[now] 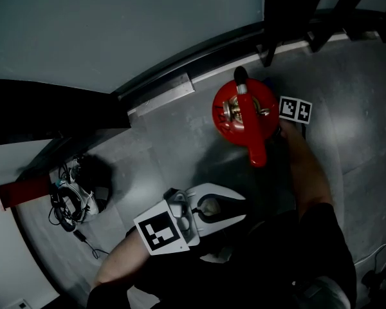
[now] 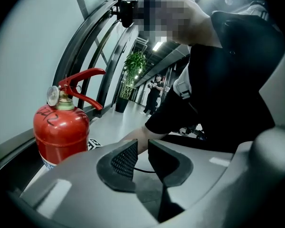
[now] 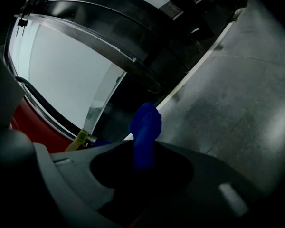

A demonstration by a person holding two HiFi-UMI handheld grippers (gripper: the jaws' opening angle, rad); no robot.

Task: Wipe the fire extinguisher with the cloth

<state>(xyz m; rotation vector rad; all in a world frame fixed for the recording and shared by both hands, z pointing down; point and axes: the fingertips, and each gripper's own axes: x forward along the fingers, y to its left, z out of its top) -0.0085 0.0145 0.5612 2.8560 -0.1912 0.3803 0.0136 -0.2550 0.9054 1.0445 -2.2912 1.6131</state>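
Right tongs (image 3: 143,152) pinch cloth (image 3: 145,122); left tongs (image 2: 141,156) barely apart, empty. Push hard and your unsteadied extinguisher (image 1: 244,111) (freestanding) may tip.

On the fire extinguisher (image 2: 61,132), left of frame in the left gripper view: black handwritten scrawl (image 2: 50,117) on the red shoulder, perhaps digits including a "2", not legible for certain. White-and-blue label (image 2: 47,162) at its lower edge: print too small to read. Gauge (image 2: 52,95): no figures readable. Cubes of the left gripper (image 1: 239,209) and right gripper (image 3: 143,156) carry black-and-white square markers (image 1: 161,232): patterns only, no characters.
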